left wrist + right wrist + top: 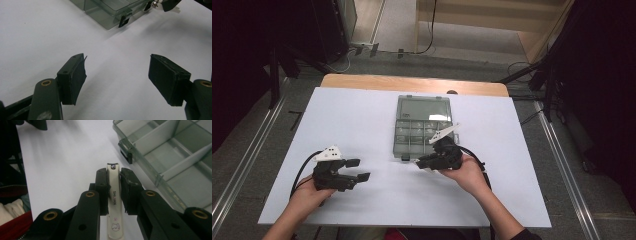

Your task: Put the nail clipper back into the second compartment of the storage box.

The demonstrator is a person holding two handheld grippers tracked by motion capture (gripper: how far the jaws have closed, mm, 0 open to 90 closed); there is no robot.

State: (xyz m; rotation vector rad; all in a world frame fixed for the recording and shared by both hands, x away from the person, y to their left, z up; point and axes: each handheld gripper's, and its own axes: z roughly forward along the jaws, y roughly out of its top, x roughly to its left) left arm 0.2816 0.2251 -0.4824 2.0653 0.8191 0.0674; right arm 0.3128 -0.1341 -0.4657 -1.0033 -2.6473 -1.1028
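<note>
Your right gripper [114, 192] clamps a white nail clipper [113, 202] lengthwise between its jaws, tip pointing forward, just beside the clear compartment box [160, 152]. Your left gripper [117, 80] hangs open over the white table [362, 120].

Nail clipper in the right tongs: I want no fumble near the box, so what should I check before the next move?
1. Grip: the right tongs clamp the nail clipper on both sides: ok.
2. Clipper lies straight along the jaws: ok.
3. Organizer box lid open, compartments exposed: ok.
4. Near compartments free of parts: ok.
5. Left tongs open and holding nothing, off the box: ok.
6. Box steady on the white table: cannot tell.
</note>
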